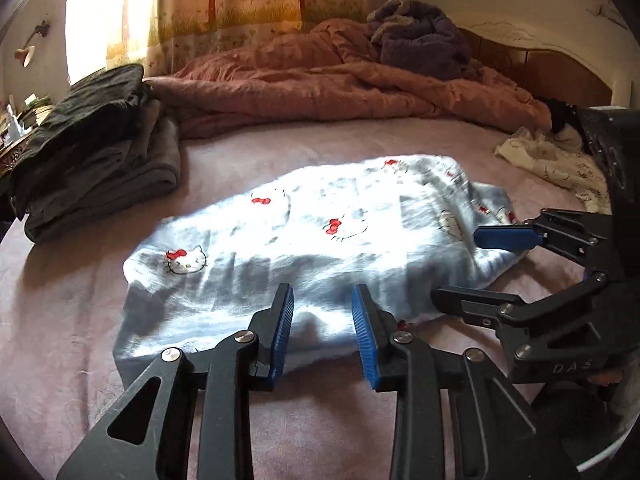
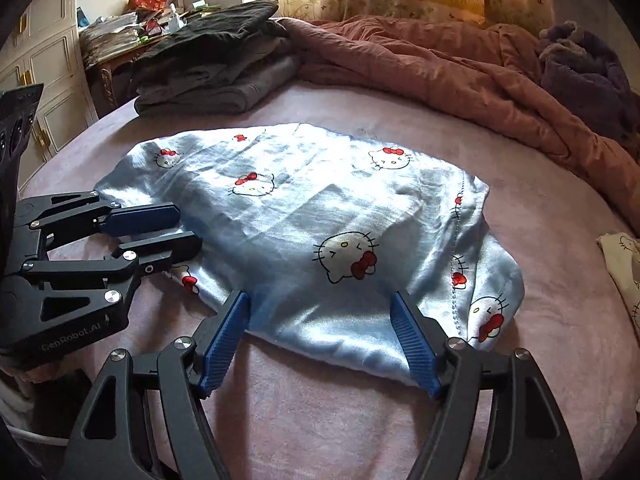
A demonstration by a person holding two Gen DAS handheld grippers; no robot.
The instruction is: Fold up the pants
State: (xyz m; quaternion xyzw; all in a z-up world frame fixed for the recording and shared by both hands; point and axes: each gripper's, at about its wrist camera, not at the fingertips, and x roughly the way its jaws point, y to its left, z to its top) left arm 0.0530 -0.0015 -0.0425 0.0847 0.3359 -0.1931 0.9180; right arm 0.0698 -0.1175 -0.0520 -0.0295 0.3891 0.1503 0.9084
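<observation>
Light blue cartoon-cat pants (image 2: 304,216) lie folded flat on the pink bed sheet (image 2: 320,412); they also show in the left wrist view (image 1: 304,240). My left gripper (image 1: 322,300) is open, its blue pads over the near edge of the pants. It also shows at the left of the right wrist view (image 2: 188,224), jaws a little apart at the pants' left edge. My right gripper (image 2: 320,308) is wide open, fingertips at the near edge of the pants. It also shows in the left wrist view (image 1: 456,264), open beside the pants' right end.
A stack of folded dark and grey clothes (image 2: 216,64) sits at the far left of the bed. A rumpled rust-pink duvet (image 2: 460,64) and purple blanket (image 1: 424,36) lie along the back. Another cream printed garment (image 1: 556,160) lies at the right. A cluttered desk (image 2: 120,24) stands beyond.
</observation>
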